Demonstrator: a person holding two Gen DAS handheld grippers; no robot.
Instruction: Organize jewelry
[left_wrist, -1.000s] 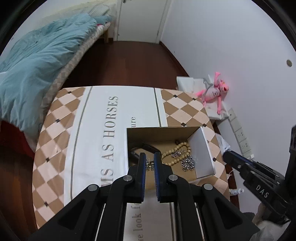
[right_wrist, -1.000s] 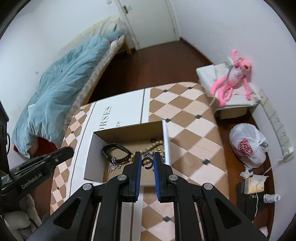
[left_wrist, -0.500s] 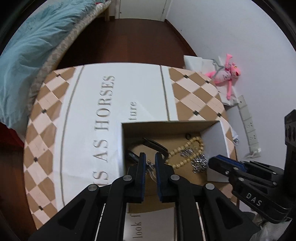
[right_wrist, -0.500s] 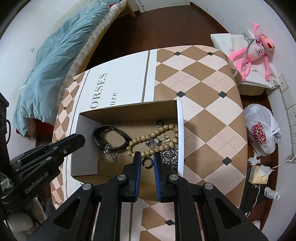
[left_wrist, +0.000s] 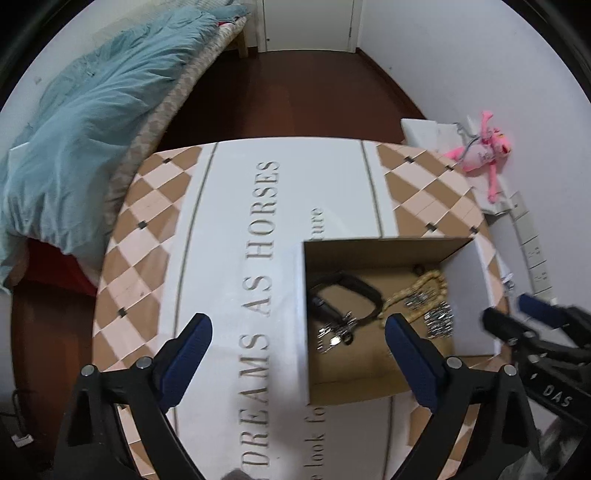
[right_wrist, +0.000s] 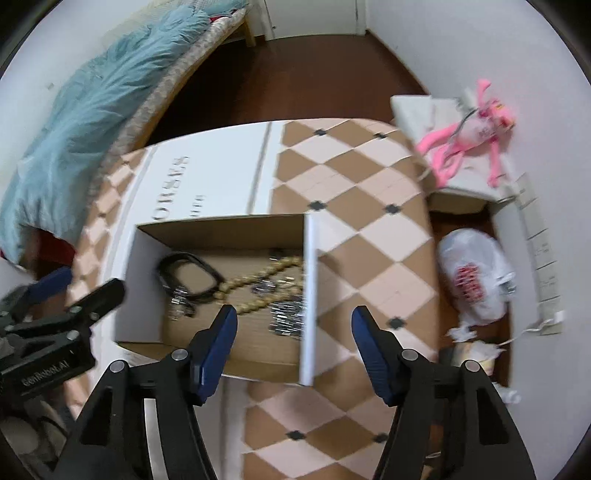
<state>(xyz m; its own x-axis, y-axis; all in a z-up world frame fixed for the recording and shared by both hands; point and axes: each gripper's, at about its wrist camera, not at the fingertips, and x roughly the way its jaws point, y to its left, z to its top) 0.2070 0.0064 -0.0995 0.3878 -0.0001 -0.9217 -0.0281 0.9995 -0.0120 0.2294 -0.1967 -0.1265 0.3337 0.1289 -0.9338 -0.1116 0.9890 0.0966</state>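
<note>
An open brown cardboard box with white outer walls (left_wrist: 373, 365) is being shown on the bench (left_wrist: 229, 236), which is covered by a cloth of tan and cream diamonds with a white printed band. The jewelry is lying loose on the box floor: a string of pale wooden beads (right_wrist: 258, 286), a black oval band (right_wrist: 188, 273) with a small silvery piece at its near end, and clumps of silver chain links (right_wrist: 286, 317) against the white right wall. The pieces are being kept together in the box, probably so that they can be sorted one at a time.

The left tongs (left_wrist: 297, 341) are being held spread wide over the box's left wall and the printed band, with nothing gripped; their jaws have just been opening. The right tongs (right_wrist: 293, 328) are being held moderately apart, straddling the white right wall of the box above the chain links, also without a load; their jaws have likewise just been opening. Both are being pointed steeply downward, which suggests that a pick from the box is being prepared.

Beyond the bench, a bed with a crumpled blue duvet (left_wrist: 85, 122) is being seen at the left, dark wooden floor (left_wrist: 295, 96) behind, and a pink plush toy (right_wrist: 476, 136) on a pale box by the wall at the right.
</note>
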